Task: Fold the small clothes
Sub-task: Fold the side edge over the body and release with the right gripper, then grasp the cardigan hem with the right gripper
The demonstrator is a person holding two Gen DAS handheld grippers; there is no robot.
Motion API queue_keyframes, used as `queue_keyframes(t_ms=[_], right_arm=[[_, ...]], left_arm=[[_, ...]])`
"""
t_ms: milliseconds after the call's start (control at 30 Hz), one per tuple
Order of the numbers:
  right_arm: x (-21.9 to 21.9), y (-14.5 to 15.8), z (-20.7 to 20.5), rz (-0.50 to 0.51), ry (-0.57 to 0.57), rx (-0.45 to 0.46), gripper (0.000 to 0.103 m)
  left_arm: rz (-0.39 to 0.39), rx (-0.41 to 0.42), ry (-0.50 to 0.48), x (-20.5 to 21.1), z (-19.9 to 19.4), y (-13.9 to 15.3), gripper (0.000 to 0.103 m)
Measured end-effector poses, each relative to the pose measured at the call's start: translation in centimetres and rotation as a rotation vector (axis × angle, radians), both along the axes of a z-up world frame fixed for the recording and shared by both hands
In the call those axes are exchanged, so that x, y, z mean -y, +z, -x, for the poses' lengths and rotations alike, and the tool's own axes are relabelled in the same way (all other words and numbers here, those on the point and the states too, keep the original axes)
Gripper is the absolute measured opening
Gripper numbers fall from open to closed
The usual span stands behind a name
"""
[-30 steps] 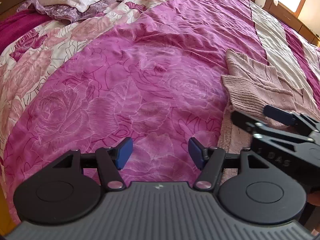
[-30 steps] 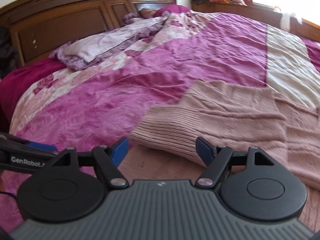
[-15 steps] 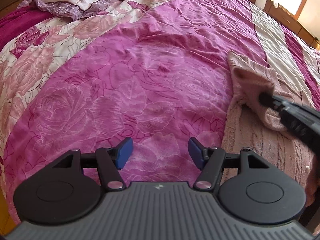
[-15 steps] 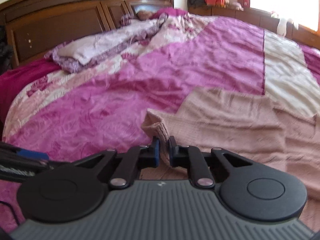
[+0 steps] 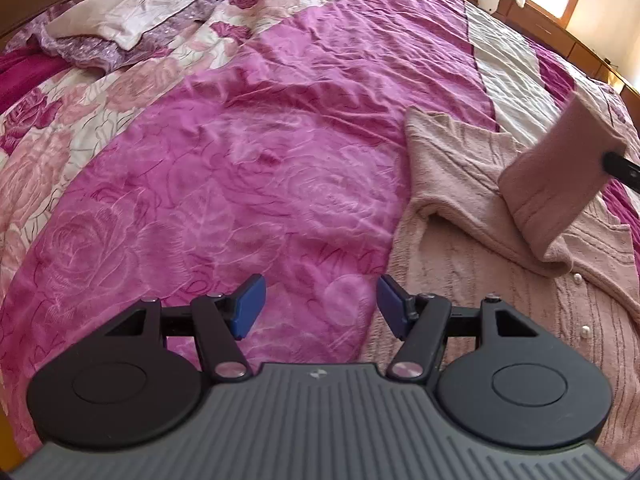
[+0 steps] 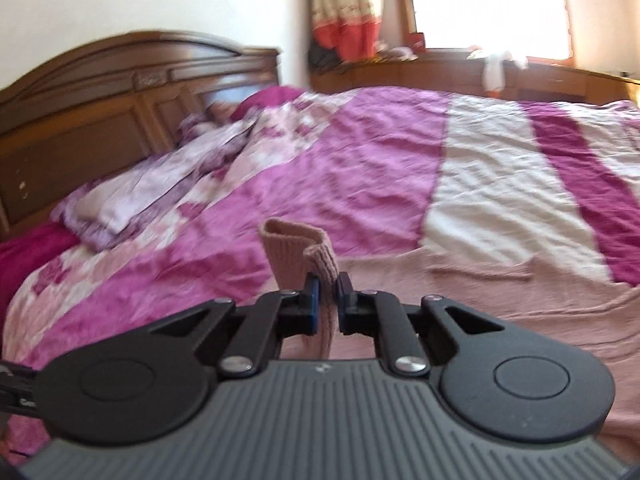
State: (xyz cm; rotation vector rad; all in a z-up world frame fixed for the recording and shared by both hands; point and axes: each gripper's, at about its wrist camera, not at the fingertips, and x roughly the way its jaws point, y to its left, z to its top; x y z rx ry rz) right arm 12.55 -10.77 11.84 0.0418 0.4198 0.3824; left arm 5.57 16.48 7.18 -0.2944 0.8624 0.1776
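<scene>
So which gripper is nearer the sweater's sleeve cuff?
Right. The right gripper is shut on the cuff, lifting it. The left gripper hangs open over the bedspread, beside the sweater.

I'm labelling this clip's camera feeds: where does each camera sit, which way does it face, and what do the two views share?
Left wrist: sits behind the open left gripper, looking down across the magenta rose-print bedspread; the right gripper's black tip lifts the pink knitted cardigan's sleeve.
Right wrist: sits behind the right gripper, shut on that sleeve, facing the carved wooden headboard and window.
Shared: bedspread, cardigan, rumpled floral pillow.
</scene>
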Motion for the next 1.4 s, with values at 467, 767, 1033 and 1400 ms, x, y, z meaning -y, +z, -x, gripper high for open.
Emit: queue_keyframes(t_ms=[467,767,1033,1400], right_arm=[[12.4,-2.3,0.7,-0.036,-0.307,-0.009,0.011],[17.8,-6.6,1.0,-0.077,-0.429,-0.109,0.012],[19.7,-8.7,2.6,-0.111,-0.384,-0.206,0.034],[21.4,-6.5,-0.5,-0.124,-0.352,-0.167,0.048]], left_arm=[[-0.063,0.022,-0.100,5.0,-2.2,1.3,0.069],[-0.106,0.036,-0.190,8.8,-5.4,1.5,0.069],[-0.107,0.036,-0.238,10.8,-8.7,0.7,0.069],[-0.110,0.073,-0.257,12.1,-13.2,0.2,0.069]])
